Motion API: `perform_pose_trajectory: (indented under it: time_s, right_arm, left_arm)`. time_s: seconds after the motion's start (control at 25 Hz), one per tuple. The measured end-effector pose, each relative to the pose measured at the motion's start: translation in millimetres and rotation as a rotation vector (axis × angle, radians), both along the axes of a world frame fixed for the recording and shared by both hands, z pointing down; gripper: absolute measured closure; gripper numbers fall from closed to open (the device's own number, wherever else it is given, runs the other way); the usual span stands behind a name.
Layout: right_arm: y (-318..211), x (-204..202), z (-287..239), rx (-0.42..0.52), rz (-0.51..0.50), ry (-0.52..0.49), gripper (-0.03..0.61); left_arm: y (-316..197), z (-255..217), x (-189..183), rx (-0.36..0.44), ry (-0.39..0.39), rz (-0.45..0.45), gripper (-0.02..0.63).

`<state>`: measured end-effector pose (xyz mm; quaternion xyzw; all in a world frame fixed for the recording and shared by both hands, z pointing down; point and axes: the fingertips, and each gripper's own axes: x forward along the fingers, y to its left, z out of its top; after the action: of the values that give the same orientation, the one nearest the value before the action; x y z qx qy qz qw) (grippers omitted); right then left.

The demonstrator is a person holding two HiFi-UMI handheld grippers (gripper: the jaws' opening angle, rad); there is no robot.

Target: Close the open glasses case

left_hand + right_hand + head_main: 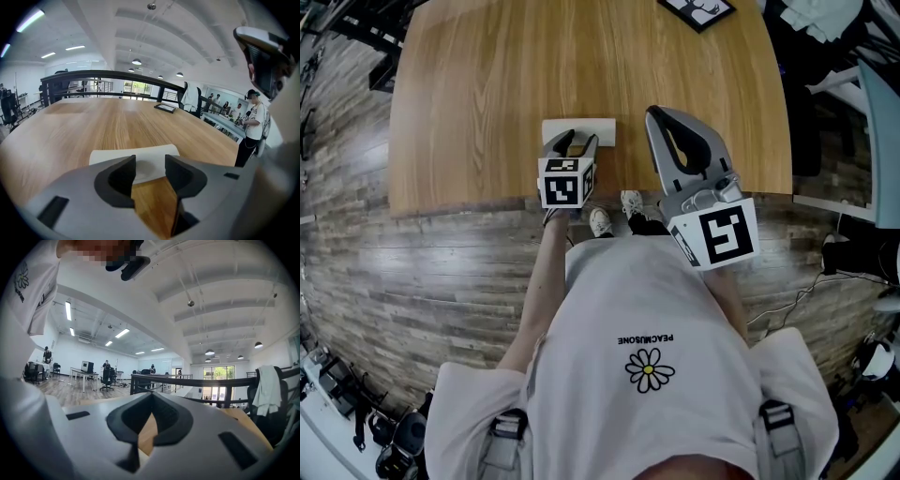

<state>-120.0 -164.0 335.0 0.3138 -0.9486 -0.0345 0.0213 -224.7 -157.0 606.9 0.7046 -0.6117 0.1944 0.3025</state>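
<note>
Facing glasses case (pixel 112 154), left gripper (pixel 150 162) jaws apart

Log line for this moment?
left gripper open, facing flat white glasses case | right gripper shut, empty | case on wooden table

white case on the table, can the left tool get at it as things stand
Probably yes. The left tool is right at the white case with its jaws apart, and the case's near edge shows in the gap between them. Nothing stands between tool and case, so the way looks free.
</note>
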Motion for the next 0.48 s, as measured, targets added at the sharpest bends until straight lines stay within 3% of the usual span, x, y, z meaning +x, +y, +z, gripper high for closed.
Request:
perform_pose_trajectory:
  time_s: [0.32,0.48]
  right_arm:
    - [2,1,-2,0.004,0.001,0.003,0.572]
    - [0,1,-2,0.009,0.005,0.000,0.572]
  left_arm:
    - [0,0,1,0.004,0.010,0.003,0.417]
    - [-20,-39,-6,0.106,-0.011,-0.001,0.414]
